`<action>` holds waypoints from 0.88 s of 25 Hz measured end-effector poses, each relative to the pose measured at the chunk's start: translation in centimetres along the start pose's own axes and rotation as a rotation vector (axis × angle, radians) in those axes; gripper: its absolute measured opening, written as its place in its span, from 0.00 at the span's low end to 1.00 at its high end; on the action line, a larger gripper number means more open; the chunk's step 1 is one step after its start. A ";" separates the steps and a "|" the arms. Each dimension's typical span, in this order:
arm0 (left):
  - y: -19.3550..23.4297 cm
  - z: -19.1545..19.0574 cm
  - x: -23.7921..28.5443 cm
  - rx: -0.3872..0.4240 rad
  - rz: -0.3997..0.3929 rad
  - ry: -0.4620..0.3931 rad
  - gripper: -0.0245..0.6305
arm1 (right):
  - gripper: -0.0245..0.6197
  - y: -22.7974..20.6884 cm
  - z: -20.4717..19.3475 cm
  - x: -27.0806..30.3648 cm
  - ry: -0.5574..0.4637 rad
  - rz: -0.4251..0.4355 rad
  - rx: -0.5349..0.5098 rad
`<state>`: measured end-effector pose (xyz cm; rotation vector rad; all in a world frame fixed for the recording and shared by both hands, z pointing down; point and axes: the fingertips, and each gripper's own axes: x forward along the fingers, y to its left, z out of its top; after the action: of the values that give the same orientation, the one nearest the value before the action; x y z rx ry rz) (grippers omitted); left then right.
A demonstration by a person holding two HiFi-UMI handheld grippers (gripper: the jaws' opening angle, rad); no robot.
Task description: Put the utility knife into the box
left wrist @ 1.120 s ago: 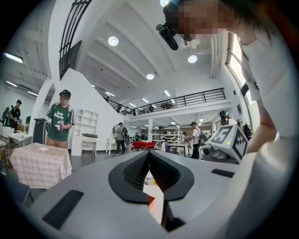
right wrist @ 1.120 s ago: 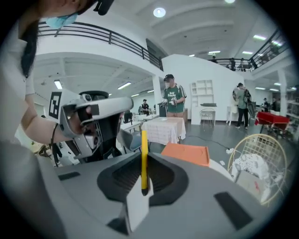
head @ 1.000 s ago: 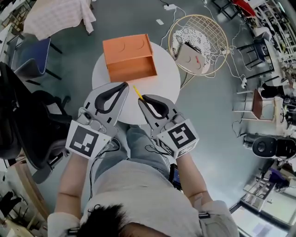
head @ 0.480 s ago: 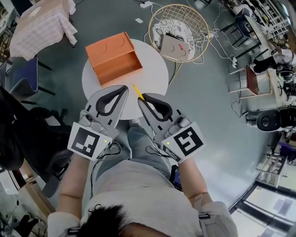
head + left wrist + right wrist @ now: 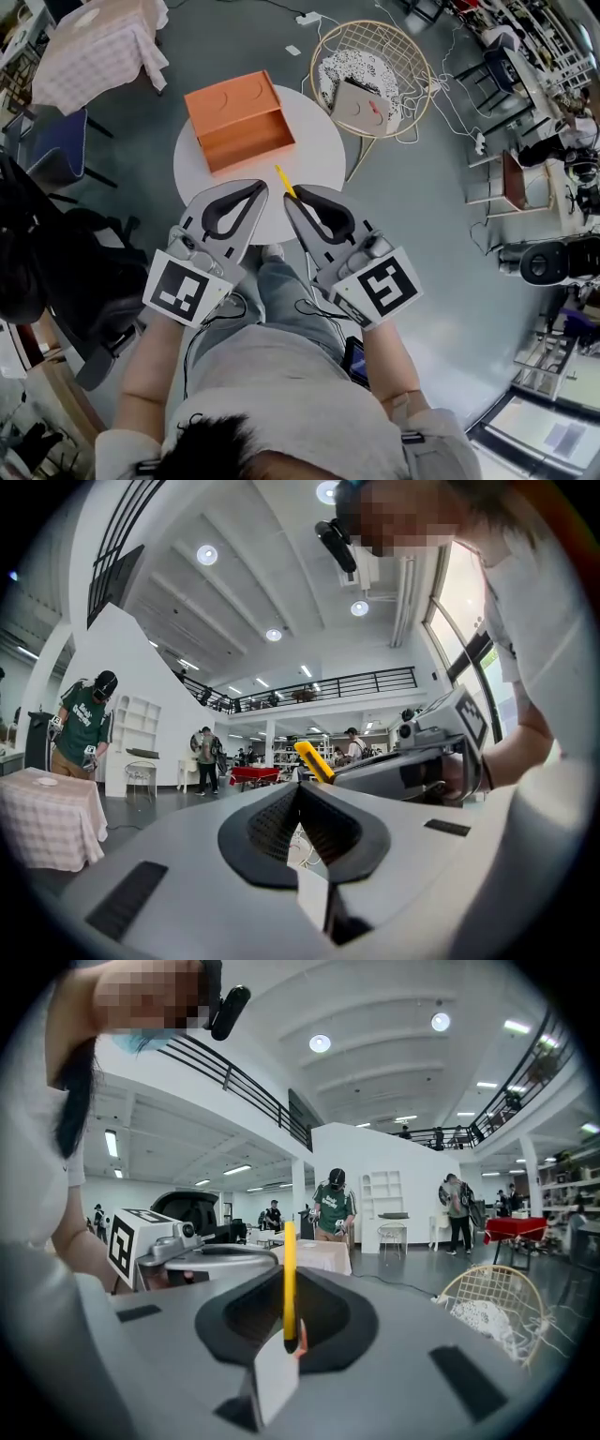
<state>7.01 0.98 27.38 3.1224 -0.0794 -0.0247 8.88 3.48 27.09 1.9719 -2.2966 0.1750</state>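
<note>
An open orange box (image 5: 239, 120) stands on the far left part of a small round white table (image 5: 309, 155). My right gripper (image 5: 289, 197) is shut on a slim yellow utility knife (image 5: 281, 178), which sticks out past its tips above the table's near edge. In the right gripper view the utility knife (image 5: 289, 1251) stands upright between the jaws of the right gripper (image 5: 287, 1283). My left gripper (image 5: 259, 187) hovers beside it, shut with nothing in it. From the left gripper (image 5: 298, 791) the utility knife (image 5: 314, 761) shows to the right.
A round wire chair (image 5: 412, 66) with a cushion stands right of the table. A black office chair (image 5: 37, 244) is at the left, and a table with a checked cloth (image 5: 94, 37) at the far left. Cables run over the floor. People stand about the hall.
The head view has shifted a little, so table and box sit differently in frame. Both grippers keep nearly the same pose, side by side, the right one still gripping the knife.
</note>
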 end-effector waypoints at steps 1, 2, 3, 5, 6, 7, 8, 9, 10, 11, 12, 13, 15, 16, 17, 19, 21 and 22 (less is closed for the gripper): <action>0.2 0.0 -0.1 0.002 0.007 -0.001 0.05 | 0.11 0.0 0.1 0.3 -0.002 0.007 -0.003; 0.5 0.0 -0.1 0.003 0.014 -0.003 0.05 | 0.11 -0.1 0.1 0.6 -0.004 0.015 -0.005; 0.8 -0.1 0.0 0.005 0.023 -0.005 0.05 | 0.11 -0.2 0.2 0.9 -0.005 0.024 -0.009; 1.4 -0.1 0.2 0.008 0.047 -0.010 0.05 | 0.11 -0.5 0.3 1.6 -0.007 0.049 -0.016; 1.7 -0.1 0.3 0.009 0.059 -0.011 0.05 | 0.11 -0.7 0.3 1.9 -0.007 0.062 -0.020; 1.9 -0.1 0.4 0.010 0.070 -0.013 0.05 | 0.11 -0.8 0.4 2.2 -0.006 0.074 -0.023; 2.2 0.0 0.6 0.010 0.079 -0.014 0.05 | 0.11 -1.0 0.4 2.5 -0.005 0.085 -0.025; 2.4 0.0 0.7 0.009 0.088 -0.016 0.05 | 0.11 -1.2 0.5 2.8 -0.003 0.095 -0.026; 2.7 0.1 0.8 0.007 0.098 -0.017 0.05 | 0.11 -1.3 0.5 3.1 -0.002 0.104 -0.028; 3.0 0.1 0.9 0.005 0.108 -0.017 0.05 | 0.11 -1.5 0.5 3.5 0.000 0.113 -0.030; 3.4 0.1 0.9 0.003 0.119 -0.017 0.05 | 0.11 -1.6 0.5 3.8 0.001 0.123 -0.031; 3.7 0.1 0.9 0.003 0.131 -0.018 0.05 | 0.11 -1.7 0.5 4.2 0.003 0.132 -0.033; 4.4 0.0 1.0 0.004 0.153 -0.019 0.05 | 0.11 -2.1 0.4 4.9 0.007 0.152 -0.035; 4.7 0.0 1.1 0.004 0.165 -0.017 0.05 | 0.11 -2.2 0.4 5.3 0.011 0.162 -0.036; 5.0 -0.1 1.1 0.002 0.177 -0.015 0.05 | 0.11 -2.4 0.3 5.6 0.016 0.172 -0.036; 5.7 -0.1 1.0 -0.002 0.203 -0.011 0.05 | 0.11 -2.7 0.1 6.4 0.026 0.194 -0.036; 6.4 -0.2 1.0 -0.005 0.225 -0.009 0.05 | 0.11 -2.9 -0.1 7.2 0.034 0.215 -0.036; 6.8 -0.2 1.0 -0.006 0.236 -0.007 0.05 | 0.11 -3.1 -0.2 7.6 0.037 0.225 -0.037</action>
<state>7.72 -5.88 27.71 3.0841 -0.4457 -0.0328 10.76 -4.39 28.50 1.6755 -2.4740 0.1849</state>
